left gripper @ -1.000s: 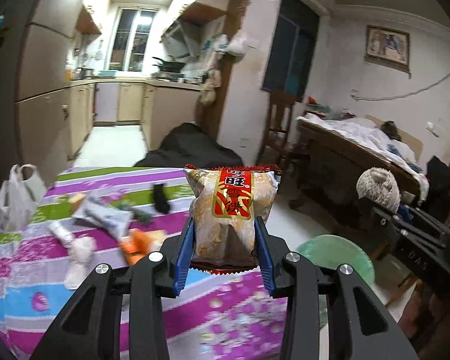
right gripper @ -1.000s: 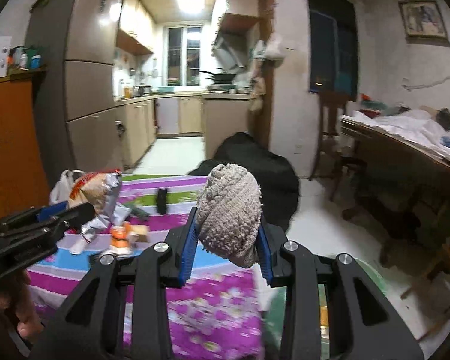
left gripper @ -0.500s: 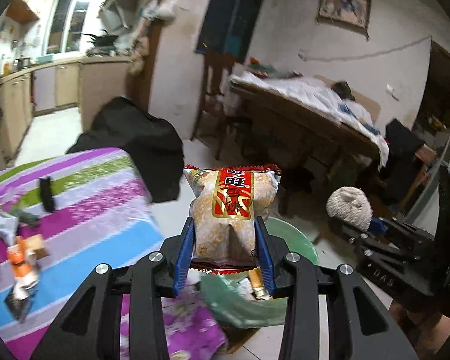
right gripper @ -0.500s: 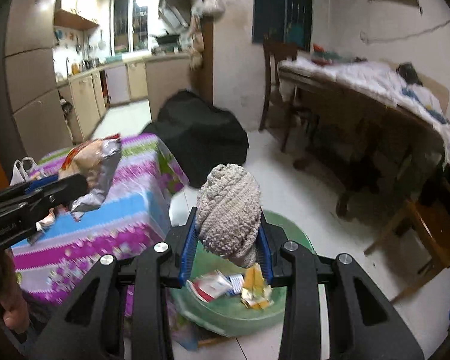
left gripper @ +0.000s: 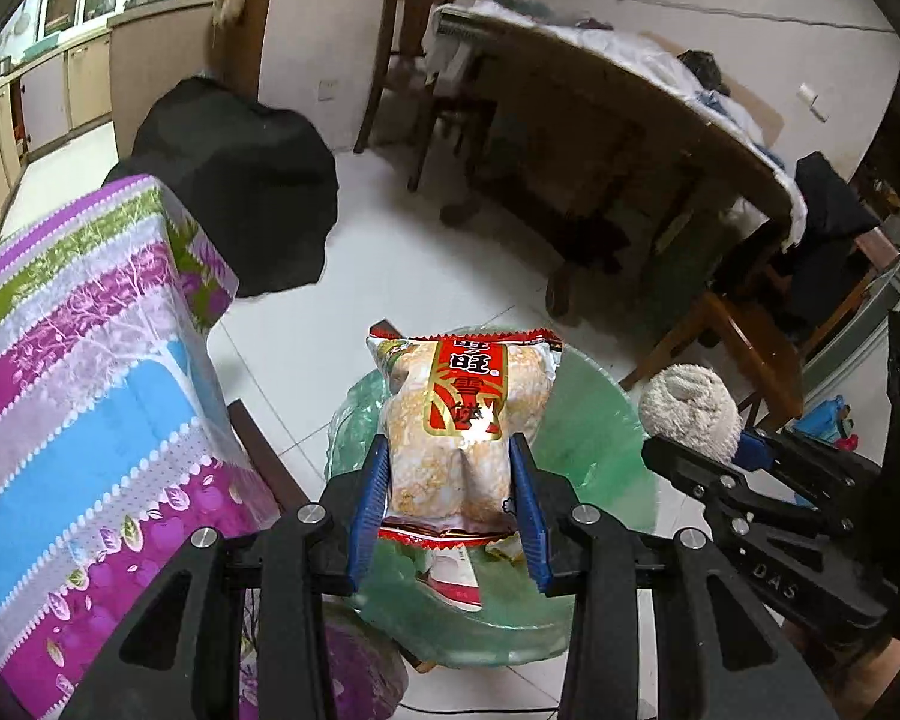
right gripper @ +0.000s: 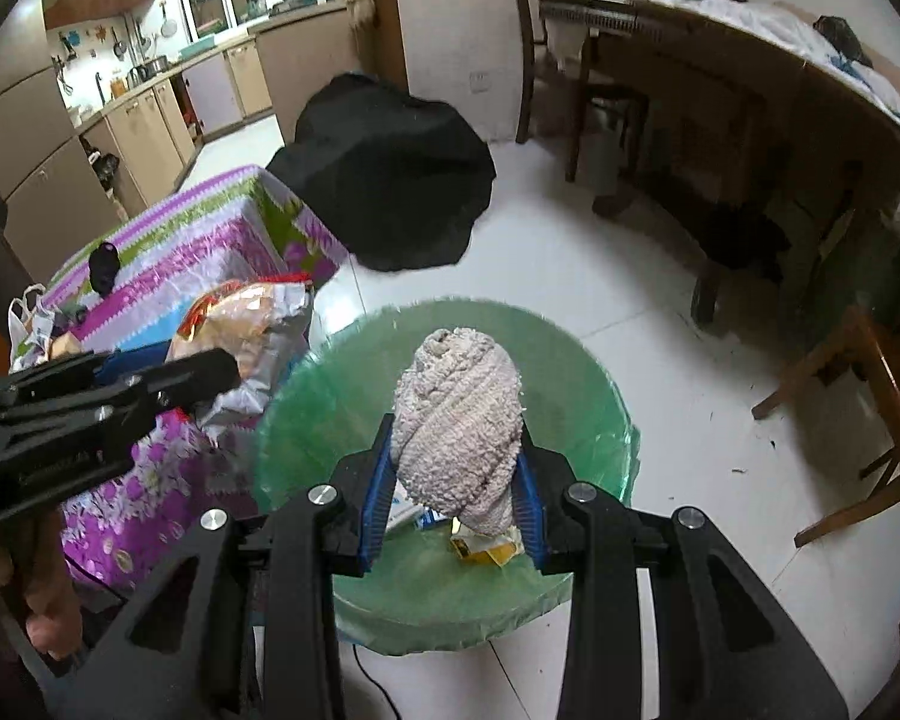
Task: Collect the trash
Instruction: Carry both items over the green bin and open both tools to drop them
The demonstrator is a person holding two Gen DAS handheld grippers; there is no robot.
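Observation:
My left gripper [left gripper: 448, 504] is shut on a snack bag [left gripper: 462, 420] with a red label, held over the green-lined trash bin [left gripper: 606, 420]. My right gripper [right gripper: 453, 492] is shut on a rolled grey-white cloth [right gripper: 459, 420], also held above the bin [right gripper: 582, 372]. The bin holds several wrappers at its bottom [right gripper: 486, 546]. The right gripper with the cloth [left gripper: 690, 411] shows at the right in the left wrist view. The left gripper with the snack bag [right gripper: 252, 330] shows at the left in the right wrist view.
A table with a striped purple, blue and green cloth [left gripper: 78, 372] stands left of the bin. A black bag [right gripper: 390, 180] lies on the floor behind it. A wooden table [right gripper: 750, 78] and chairs [right gripper: 858, 396] stand to the right. The floor is white tile.
Both grippers have swung right, away from the table, and tilted down over the green bin. Each still holds its item.

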